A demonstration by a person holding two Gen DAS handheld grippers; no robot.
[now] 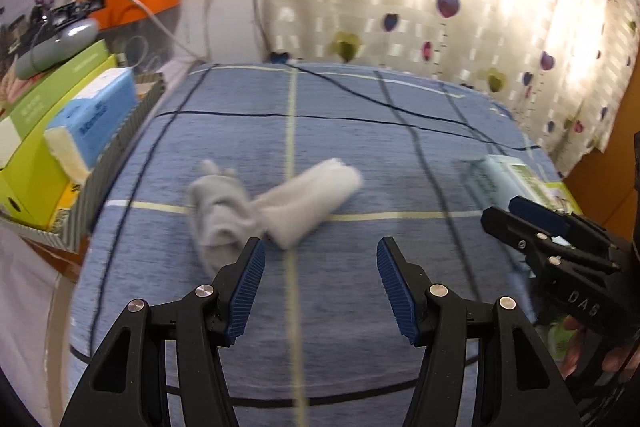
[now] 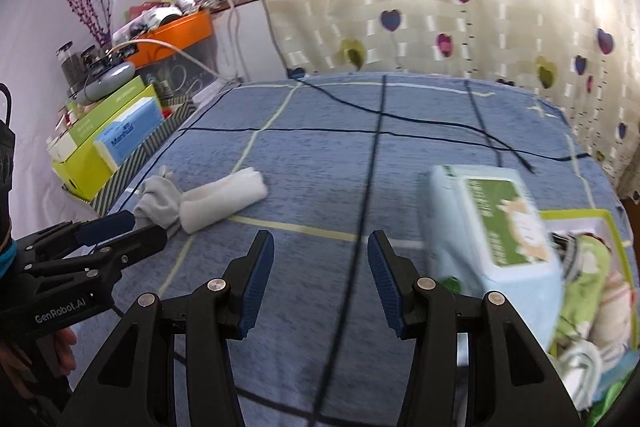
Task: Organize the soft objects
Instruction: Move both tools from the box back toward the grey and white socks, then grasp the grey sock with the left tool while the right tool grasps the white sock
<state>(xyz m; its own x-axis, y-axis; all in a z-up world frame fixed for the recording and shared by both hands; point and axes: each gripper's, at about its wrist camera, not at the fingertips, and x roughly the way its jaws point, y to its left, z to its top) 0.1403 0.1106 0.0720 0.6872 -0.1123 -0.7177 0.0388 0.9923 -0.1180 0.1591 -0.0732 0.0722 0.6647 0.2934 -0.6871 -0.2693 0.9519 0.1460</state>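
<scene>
A crumpled grey sock and a rolled white cloth lie touching on the blue checked bedspread. My left gripper stands open and empty just in front of them, its left finger close to the grey sock. In the right wrist view the grey sock and the white cloth lie at the left, with the left gripper beside them. My right gripper is open over bare bedspread, holding nothing. A pale blue wipes pack lies to its right.
A green-rimmed box at the right edge holds soft clothes. Green and blue cartons sit in a striped tray left of the bed. A black cable crosses the far bedspread. A heart-patterned curtain hangs behind. The right gripper shows at the right.
</scene>
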